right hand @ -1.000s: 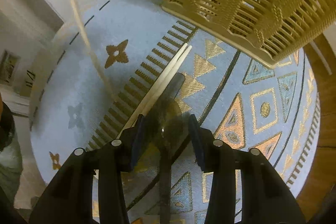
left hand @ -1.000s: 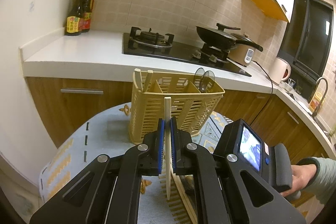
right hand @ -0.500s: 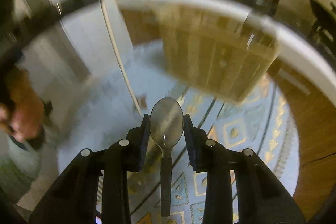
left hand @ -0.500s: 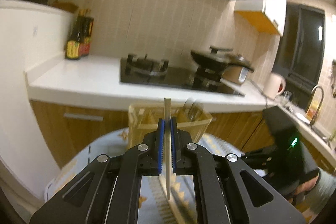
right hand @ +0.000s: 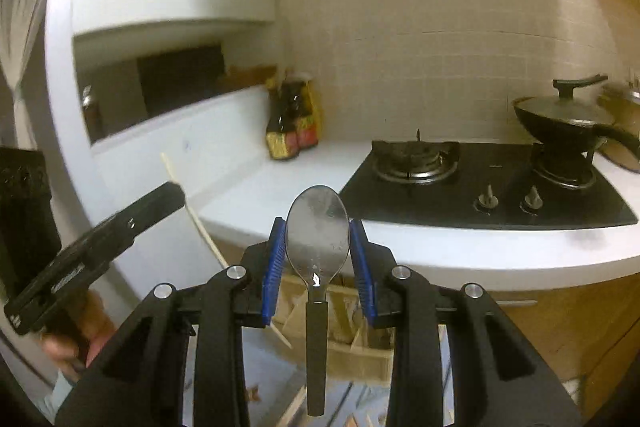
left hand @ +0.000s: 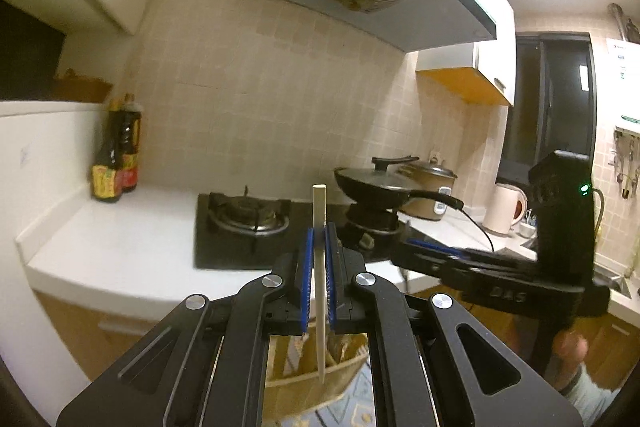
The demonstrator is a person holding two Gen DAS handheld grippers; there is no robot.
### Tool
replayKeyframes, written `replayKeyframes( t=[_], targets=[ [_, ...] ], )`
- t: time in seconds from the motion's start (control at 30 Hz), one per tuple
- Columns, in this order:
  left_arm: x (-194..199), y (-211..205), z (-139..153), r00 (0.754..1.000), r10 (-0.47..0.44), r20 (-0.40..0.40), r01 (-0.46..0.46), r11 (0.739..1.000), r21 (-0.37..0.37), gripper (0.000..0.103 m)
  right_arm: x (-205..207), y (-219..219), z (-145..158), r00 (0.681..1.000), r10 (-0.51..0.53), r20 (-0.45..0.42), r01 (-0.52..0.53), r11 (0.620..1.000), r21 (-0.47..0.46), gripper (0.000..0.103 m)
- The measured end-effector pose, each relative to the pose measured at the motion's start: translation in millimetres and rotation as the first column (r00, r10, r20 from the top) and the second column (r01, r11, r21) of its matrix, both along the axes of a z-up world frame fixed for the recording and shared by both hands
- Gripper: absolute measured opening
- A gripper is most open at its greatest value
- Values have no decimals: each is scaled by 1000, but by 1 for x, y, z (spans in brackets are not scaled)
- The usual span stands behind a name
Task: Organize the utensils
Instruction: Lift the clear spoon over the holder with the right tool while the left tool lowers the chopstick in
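Above the slatted beige plastic utensil basket [right hand: 352,331], the left gripper [left hand: 319,267] is pinching a slim, pale chopstick [left hand: 319,291] upright between ribbed blue pads, its lower tip hanging just over the basket's rim. Beside it, over the same basket, the right gripper [right hand: 318,251] is clamping the oval steel bowl of a black-handled spoon [right hand: 317,239], handle hanging down.

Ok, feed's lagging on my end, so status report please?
Left gripper shut on chopstick. Right gripper shut on spoon. Utensil basket below both. Nothing in the way.
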State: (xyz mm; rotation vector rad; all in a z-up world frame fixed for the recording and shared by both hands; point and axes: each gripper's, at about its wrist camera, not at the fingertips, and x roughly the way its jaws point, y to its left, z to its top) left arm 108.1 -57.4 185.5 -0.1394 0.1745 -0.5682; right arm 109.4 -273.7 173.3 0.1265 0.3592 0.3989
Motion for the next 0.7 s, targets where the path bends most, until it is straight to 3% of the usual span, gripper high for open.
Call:
replayKeyframes(
  t=[0.17,0.27,0.57,0.7],
  targets=[
    [18,-15,-5,999,16,44,-18,999,35,4,27,-17,-3,995,-51,90,45,997,69,29],
    [29,-22,-15,999,21,35,-22,999,47,4,34,-23,-10,985,-87,151,79,995,59,29],
    [48,-31,-58,1000,30,2,-30,996,86,4,43,-22,-55,982,-89,164,84,996,42,29],
    [44,-26,-65,1000,28,-4,-27,996,87,4,33,-14,-67,982,-87,170,90,996,-12,30]
  ],
)
